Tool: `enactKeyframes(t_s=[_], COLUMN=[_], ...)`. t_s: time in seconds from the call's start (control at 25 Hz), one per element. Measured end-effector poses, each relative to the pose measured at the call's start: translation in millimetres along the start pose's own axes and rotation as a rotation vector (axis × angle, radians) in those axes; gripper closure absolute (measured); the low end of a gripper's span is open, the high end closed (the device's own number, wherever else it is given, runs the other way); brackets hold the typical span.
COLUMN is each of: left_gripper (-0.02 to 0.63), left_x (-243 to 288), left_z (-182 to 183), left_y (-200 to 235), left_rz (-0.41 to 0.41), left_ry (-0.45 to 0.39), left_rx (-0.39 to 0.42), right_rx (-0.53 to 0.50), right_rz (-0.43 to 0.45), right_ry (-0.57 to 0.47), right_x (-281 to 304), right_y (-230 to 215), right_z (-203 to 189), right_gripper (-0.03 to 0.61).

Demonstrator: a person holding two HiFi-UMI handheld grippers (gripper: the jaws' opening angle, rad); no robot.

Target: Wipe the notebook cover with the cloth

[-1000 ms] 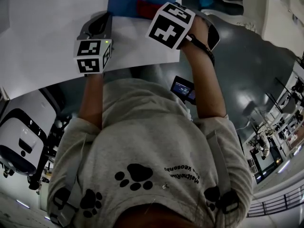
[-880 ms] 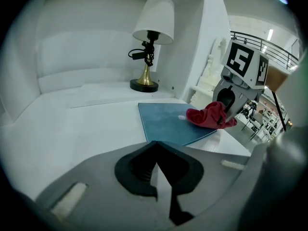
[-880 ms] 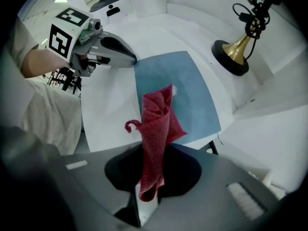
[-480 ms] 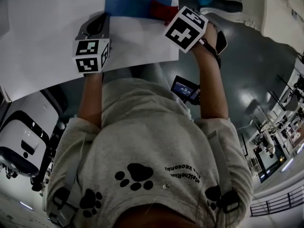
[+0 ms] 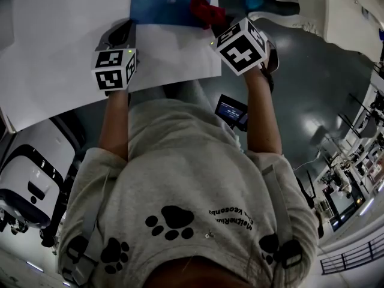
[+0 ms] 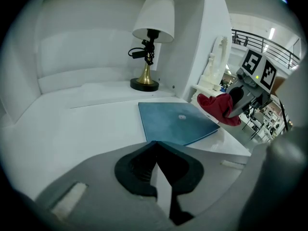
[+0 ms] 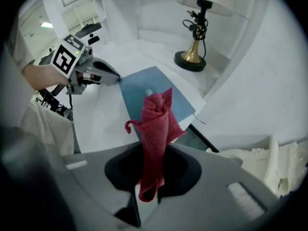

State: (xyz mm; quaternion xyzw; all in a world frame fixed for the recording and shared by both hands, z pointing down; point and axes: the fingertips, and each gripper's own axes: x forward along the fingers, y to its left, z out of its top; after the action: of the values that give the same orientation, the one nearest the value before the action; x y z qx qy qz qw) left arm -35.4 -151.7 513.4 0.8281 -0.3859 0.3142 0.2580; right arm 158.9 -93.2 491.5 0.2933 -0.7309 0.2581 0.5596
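A blue notebook (image 5: 171, 3) lies flat on the white desk (image 5: 66, 53); it also shows in the left gripper view (image 6: 173, 121) and the right gripper view (image 7: 139, 93). My right gripper (image 7: 149, 177) is shut on a bunched red cloth (image 7: 156, 121). In the head view the red cloth (image 5: 204, 8) sits at the notebook's right edge; whether it touches the cover I cannot tell. The left gripper view shows the cloth (image 6: 219, 107) beside that edge. My left gripper (image 6: 155, 146) is shut on nothing, its tip (image 7: 113, 77) by the notebook's near left corner.
A brass lamp with a white shade (image 6: 150, 42) stands at the back of the desk alcove, behind the notebook. A white partition wall (image 6: 209, 42) rises at the desk's right side. The desk's front edge (image 5: 150, 86) runs close to the person's body.
My right gripper has carried the red cloth rightward across the notebook, from its middle to its right edge. The left gripper has barely moved.
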Motion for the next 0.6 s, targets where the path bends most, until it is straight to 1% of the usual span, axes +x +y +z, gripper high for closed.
enactKeyframes(t_s=[0.16, 0.32, 0.44, 0.6], left_gripper=[0.615, 0.615, 0.615, 0.615], left_x=[-5, -16, -25, -42], left_z=[-1, 2, 17, 51], left_y=[1, -1, -8, -22], left_rz=[0.001, 0.003, -0.001, -0.001], left_ry=[0.007, -0.014, -0.055, -0.145], left_rx=[0.000, -0.007, 0.003, 0.029], right_rx=[0.072, 0.093, 0.128, 0.165], right_rz=[-0.050, -0.138, -0.196, -0.273], right_ry=[-0.156, -0.300, -0.414, -0.573], right_x=[-19, -40, -61, -96], right_y=[2, 8, 10, 7], right_z=[21, 41, 56, 78], right_gripper=[0.520, 0.520, 0.520, 0.520])
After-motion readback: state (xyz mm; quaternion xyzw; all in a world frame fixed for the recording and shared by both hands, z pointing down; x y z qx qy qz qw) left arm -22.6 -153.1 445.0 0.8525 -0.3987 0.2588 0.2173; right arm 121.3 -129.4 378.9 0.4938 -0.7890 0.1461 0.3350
